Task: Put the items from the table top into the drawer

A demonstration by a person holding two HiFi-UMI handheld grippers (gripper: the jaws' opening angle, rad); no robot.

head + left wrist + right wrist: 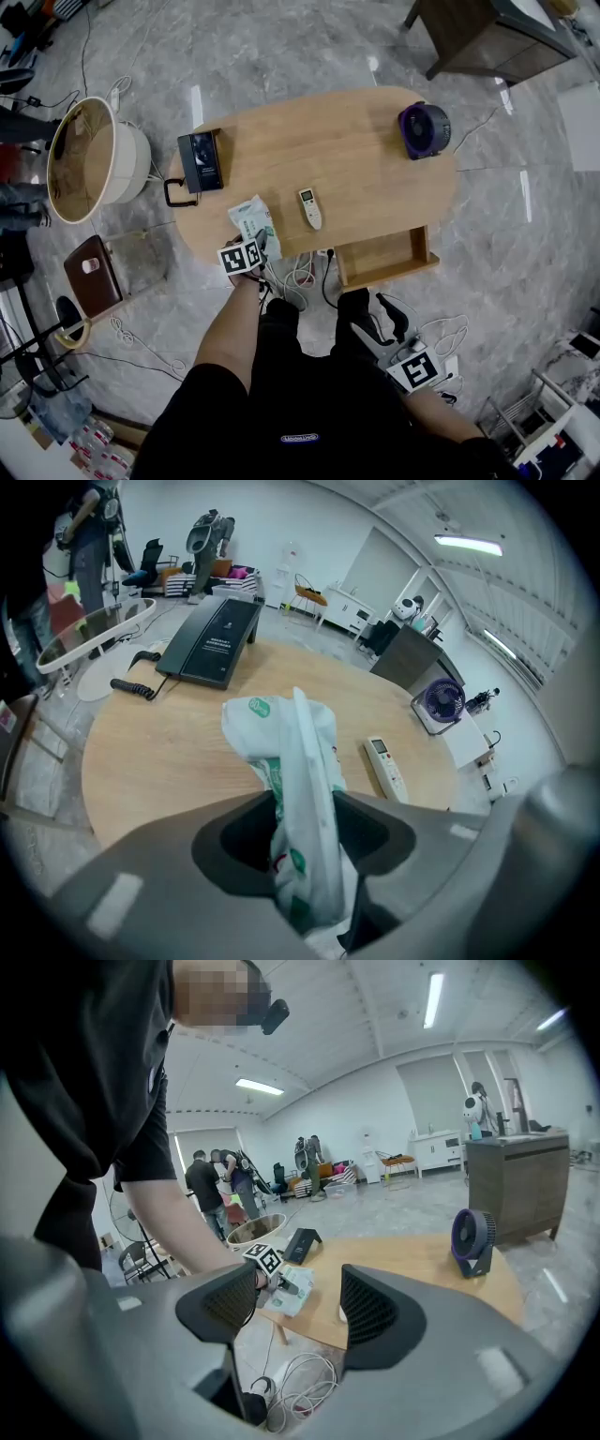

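My left gripper (259,244) is shut on a white and green soft packet (253,221) at the near edge of the oval wooden table (356,159). In the left gripper view the packet (298,752) stands pinched between the jaws of that gripper (305,834). A white remote (310,208) lies right of it, a black telephone (201,161) at the table's left end, and a purple fan (424,129) at the right end. The drawer (384,259) hangs open under the near right edge. My right gripper (392,319) is open and empty, low beside the drawer.
A round white tub (92,159) and a brown stool (94,274) stand left of the table. Cables (302,277) lie on the floor under the near edge. A dark cabinet (487,36) stands at the far right. People (211,1190) stand in the background.
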